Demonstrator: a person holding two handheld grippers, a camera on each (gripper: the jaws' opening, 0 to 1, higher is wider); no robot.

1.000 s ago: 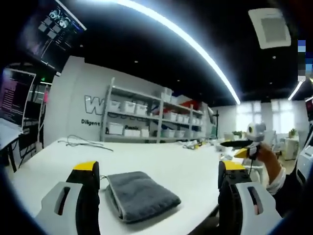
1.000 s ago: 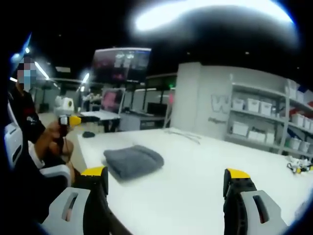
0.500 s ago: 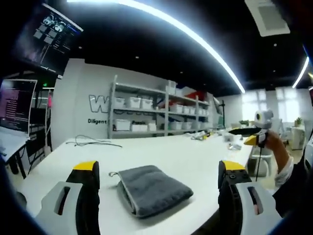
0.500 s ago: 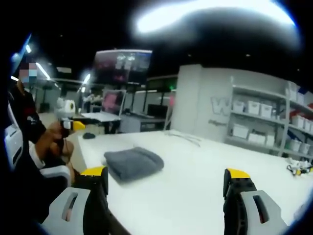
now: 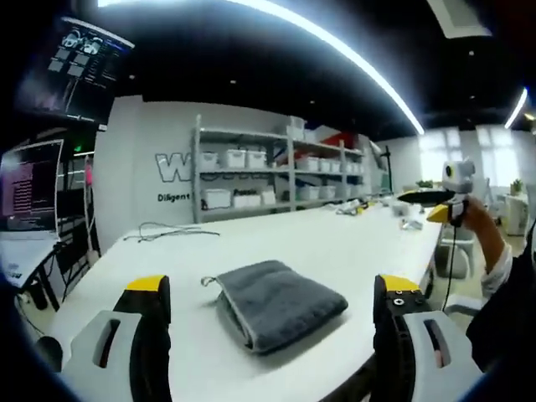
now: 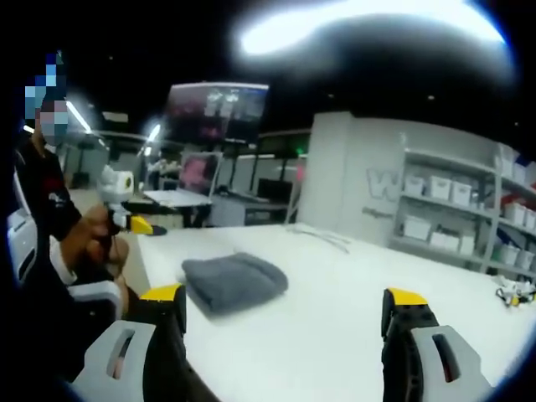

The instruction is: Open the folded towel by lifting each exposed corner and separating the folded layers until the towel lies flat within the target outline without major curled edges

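White table [image 5: 335, 251] bears folded, plush towel [image 5: 280, 301].

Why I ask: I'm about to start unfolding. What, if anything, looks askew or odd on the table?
Nothing stands out. The grey towel lies neatly folded on the white table, its small hanging loop sticking out at one corner. Loose cables lie farther back, apart from the towel. Both claws are open and clear of it.

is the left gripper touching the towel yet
Apart. In the left gripper view the left gripper is open, and bare table shows between each jaw and the towel.
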